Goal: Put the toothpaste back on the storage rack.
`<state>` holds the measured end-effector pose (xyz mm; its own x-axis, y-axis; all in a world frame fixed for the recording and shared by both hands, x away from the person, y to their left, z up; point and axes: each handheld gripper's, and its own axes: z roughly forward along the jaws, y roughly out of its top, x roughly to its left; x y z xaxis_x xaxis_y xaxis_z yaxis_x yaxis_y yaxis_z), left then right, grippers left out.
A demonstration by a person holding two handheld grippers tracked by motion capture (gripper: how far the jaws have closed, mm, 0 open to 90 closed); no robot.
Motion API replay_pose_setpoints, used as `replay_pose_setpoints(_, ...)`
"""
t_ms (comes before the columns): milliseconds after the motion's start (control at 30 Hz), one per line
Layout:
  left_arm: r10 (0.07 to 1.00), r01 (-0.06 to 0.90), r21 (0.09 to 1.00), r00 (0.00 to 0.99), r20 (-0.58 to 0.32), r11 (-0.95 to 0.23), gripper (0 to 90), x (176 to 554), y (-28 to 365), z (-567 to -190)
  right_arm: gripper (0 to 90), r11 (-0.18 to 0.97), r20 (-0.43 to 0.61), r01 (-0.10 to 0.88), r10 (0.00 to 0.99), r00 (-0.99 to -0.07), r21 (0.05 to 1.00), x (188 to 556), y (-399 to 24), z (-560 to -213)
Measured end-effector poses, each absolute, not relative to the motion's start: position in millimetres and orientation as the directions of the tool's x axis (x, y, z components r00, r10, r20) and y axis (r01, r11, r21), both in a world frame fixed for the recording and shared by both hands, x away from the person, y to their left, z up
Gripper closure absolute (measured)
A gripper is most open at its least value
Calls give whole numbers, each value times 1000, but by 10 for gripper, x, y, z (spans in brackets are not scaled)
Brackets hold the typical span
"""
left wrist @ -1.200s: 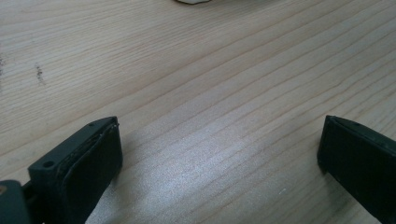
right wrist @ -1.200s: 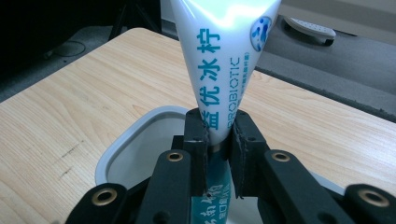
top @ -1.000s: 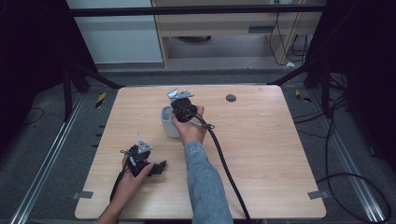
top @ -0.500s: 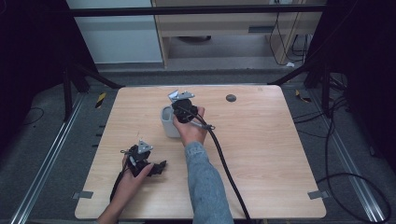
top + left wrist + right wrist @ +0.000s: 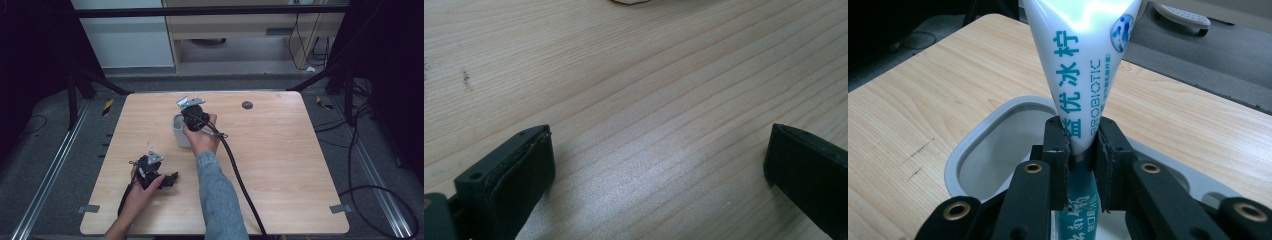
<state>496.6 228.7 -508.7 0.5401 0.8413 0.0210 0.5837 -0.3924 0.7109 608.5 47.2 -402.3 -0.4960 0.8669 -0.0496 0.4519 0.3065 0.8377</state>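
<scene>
The left claw (image 5: pixel 167 178) rests low on the near part of the wooden bench (image 5: pixel 280 165), jaws spread wide with nothing between them. Farther away, the right claw (image 5: pixel 1083 150) is clenched on a white tube (image 5: pixel 1080 55), holding it upright over the white cup (image 5: pixel 973 150).

Lab: framed test table (image 5: pixel 280 165), trailing cables (image 5: pixel 360 135)

Both handheld grippers are matte black plastic: the left gripper (image 5: pixel 172 178) wears a grey three-cornered plate on top, and so does the right gripper (image 5: pixel 1081 150), which has brass-ringed screw holes along its linkage arms and a thick black cable (image 5: pixel 240 180). The right arm's sleeve (image 5: pixel 217 195) is a grey-blue knit.
</scene>
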Motion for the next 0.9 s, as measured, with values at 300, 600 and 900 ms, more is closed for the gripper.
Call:
replay_pose_setpoints(300,840,583,711,542,21,-394,0,4967,2288,-5088,771,309,-49,459,867,-495,833,6102,483,-4018)
replay_pose_setpoints(600,840,582,711,543,21,-394,0,4968,2288,-5088,762,310,-46,462,866,-498,831,6102,474,-4014)
replay_pose_setpoints(900,840,582,711,543,22,-395,0,4968,2288,-5088,738,304,-41,466,869,-494,831,6070,429,-3991)
